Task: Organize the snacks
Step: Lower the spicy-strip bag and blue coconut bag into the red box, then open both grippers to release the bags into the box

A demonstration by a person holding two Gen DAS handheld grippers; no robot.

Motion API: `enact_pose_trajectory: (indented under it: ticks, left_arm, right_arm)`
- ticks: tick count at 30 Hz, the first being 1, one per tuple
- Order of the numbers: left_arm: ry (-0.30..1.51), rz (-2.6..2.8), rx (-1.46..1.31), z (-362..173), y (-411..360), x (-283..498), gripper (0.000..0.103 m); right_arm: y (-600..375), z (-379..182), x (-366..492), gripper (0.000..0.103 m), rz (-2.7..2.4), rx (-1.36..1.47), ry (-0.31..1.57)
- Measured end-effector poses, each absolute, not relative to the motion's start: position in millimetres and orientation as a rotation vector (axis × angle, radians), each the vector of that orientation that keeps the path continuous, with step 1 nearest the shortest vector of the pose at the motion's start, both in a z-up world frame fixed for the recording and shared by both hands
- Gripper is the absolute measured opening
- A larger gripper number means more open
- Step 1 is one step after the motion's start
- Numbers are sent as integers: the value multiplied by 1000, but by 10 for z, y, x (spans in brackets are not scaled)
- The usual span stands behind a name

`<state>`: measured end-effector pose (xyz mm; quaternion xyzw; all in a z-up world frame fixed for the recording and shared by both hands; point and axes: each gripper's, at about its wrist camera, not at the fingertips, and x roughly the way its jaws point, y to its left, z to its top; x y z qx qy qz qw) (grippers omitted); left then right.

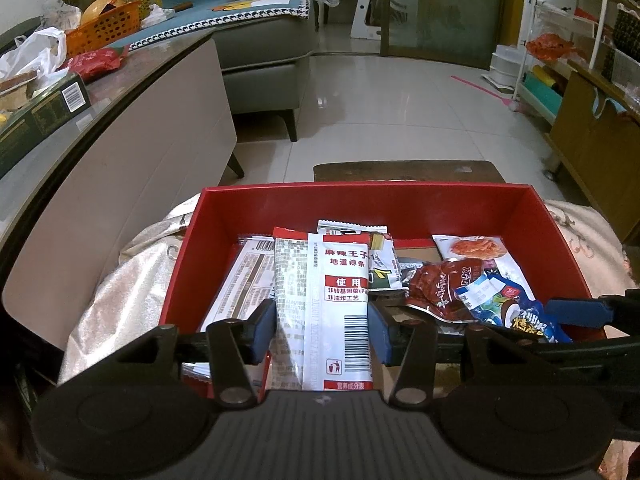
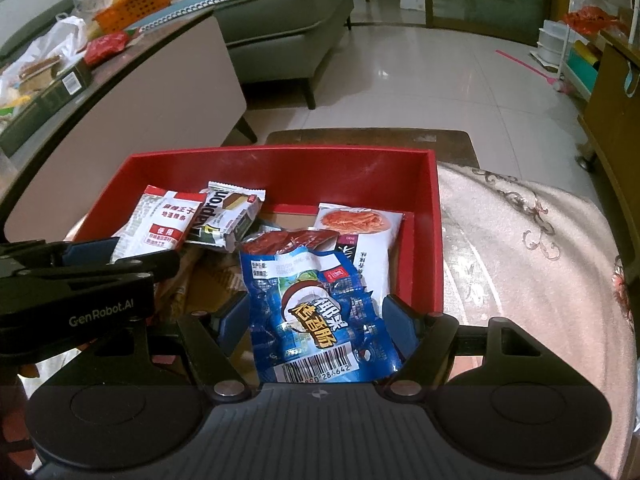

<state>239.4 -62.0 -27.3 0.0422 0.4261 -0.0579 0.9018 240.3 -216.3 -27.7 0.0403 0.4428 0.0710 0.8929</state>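
A red box sits on a cloth-covered surface and holds several snack packets. My left gripper is shut on a white and red spicy-strip packet over the box's near left part; that packet also shows in the right wrist view. My right gripper is shut on a blue sausage packet, also seen in the left wrist view, over the box's near right part. A dark red packet, a noodle-picture packet and a wafer packet lie inside.
A pale embroidered cloth covers the surface under the box. A dark wooden stool stands behind it. A long cabinet on the left carries an orange basket, bags and a dark carton. Sofa, tiled floor and shelves lie beyond.
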Motion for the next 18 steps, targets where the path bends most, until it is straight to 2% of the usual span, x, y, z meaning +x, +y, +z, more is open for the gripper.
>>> enact_pose_trajectory:
  ticks: [18]
  left_arm:
    - [884, -103, 107, -222, -594, 2397, 56]
  right_arm:
    - [-2152, -252, 2427, 81, 146, 82, 913]
